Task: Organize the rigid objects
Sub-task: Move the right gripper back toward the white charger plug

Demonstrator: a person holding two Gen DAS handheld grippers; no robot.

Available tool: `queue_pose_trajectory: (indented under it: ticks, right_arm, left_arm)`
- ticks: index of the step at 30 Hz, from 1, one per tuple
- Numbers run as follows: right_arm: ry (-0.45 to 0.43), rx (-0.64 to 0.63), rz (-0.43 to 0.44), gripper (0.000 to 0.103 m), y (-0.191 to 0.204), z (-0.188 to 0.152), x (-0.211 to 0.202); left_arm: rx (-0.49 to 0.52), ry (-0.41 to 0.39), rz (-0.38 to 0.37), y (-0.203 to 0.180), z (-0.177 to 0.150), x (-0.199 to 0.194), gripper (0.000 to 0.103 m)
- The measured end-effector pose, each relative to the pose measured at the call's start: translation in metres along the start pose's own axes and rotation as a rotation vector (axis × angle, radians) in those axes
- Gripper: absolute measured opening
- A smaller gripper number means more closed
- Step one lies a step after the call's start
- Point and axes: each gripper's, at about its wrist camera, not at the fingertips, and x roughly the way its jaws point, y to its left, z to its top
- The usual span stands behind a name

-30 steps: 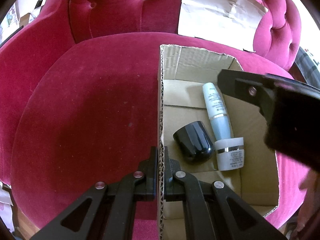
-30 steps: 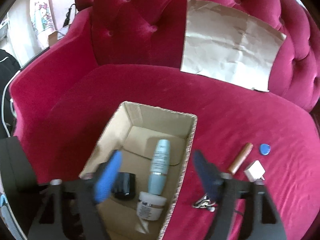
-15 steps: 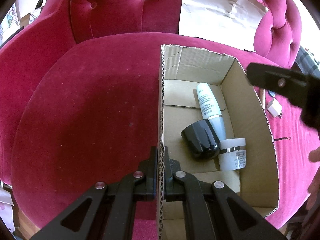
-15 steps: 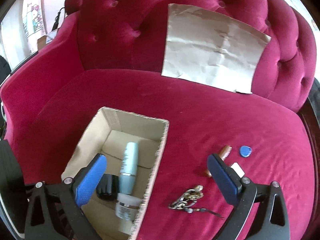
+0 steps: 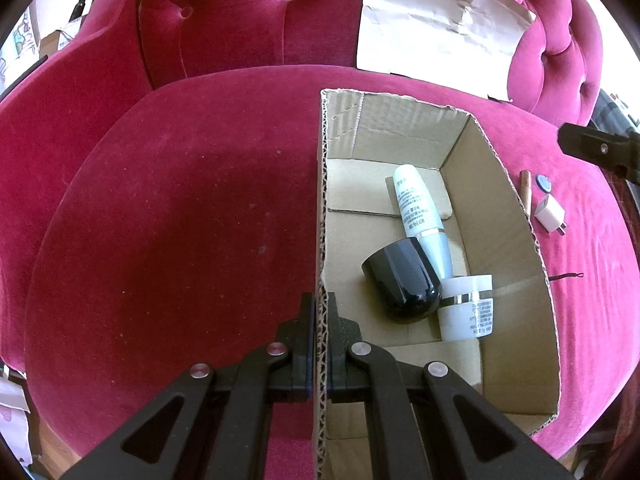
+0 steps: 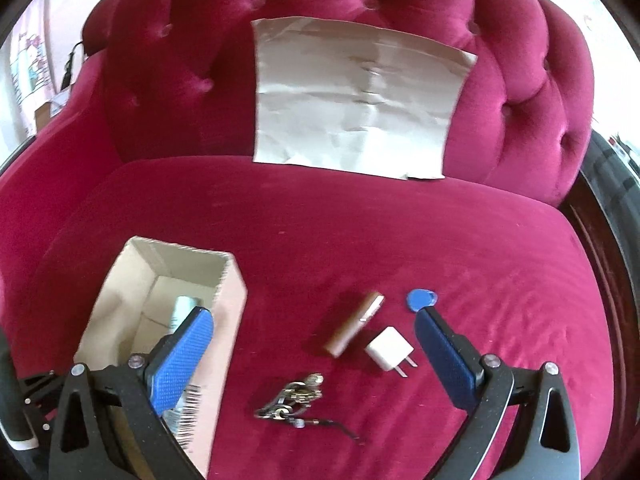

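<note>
An open cardboard box (image 5: 516, 280) (image 6: 228, 320) rests on a red velvet seat. My left gripper (image 5: 320, 312) is shut on the box's left wall. Inside lie a pale blue bottle (image 5: 420, 216), a black cap-shaped jar (image 5: 400, 284) and a white jar (image 5: 466, 312). My right gripper (image 6: 314, 326) stands wide open with nothing between its fingers, above loose items right of the box: a brown tube (image 6: 354, 328), a white charger plug (image 6: 390, 348), a blue key fob (image 6: 420, 299) and a bunch of keys (image 6: 294, 398).
A creased sheet of brown paper (image 6: 356, 100) leans against the tufted backrest. The seat (image 5: 180, 220) left of the box is bare velvet. A dark wooden frame edge (image 6: 604, 240) runs down the seat's right side.
My right gripper has swung right, away from above the box to over the loose items, and its jaws have widened. The black jar has shifted against the bottle. The left gripper has stayed put.
</note>
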Motion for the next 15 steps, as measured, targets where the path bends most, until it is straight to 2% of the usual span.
queue_pose_trajectory:
  ticks: [15]
  right_arm:
    - [0.044,0.077,-0.078,0.103,-0.05,-0.012,0.015]
  left_arm:
    - [0.002,0.0,0.002,0.0,0.0,0.0,0.003]
